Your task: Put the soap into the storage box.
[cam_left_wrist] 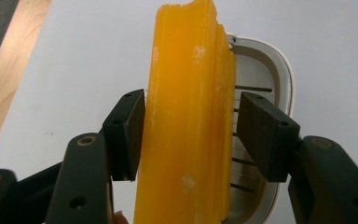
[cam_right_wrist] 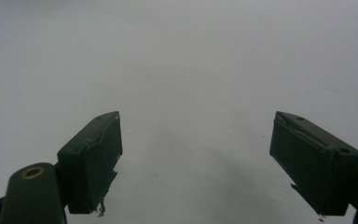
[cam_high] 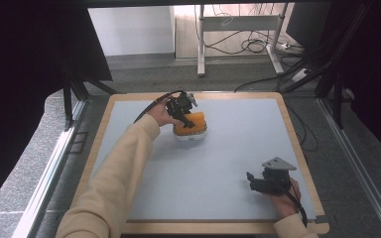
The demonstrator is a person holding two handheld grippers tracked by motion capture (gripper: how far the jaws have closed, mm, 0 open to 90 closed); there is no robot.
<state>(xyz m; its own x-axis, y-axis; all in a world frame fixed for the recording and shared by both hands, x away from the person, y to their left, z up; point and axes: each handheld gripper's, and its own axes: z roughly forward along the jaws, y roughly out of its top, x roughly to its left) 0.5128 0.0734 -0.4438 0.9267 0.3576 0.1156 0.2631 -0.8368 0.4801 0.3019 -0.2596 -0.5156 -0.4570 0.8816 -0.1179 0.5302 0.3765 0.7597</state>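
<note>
Nearest to the person, the right gripper (cam_high: 258, 182) rests low over the bare grey worktop (cam_high: 238, 148) at its near right corner. Its jaws stand wide apart with nothing between them, so I see little risk on this side.

Farther away, near the far left part of the worktop, the left gripper (cam_high: 186, 118) is at the orange soap bar (cam_left_wrist: 186, 116), which stands on its edge in a white soap dish (cam_left_wrist: 279, 84). The jaws are on both sides of the bar. The left one seems to touch it or be just beside it, and the right one is clearly apart, so this gripper is not closed on the bar.

I judge the danger is here. The bar looks smooth and probably slippery, and it stands tall and narrow. If only one jaw pushes first, the bar may tip against the dish wall or slide out. The light dish could also shift on the worktop.
</note>
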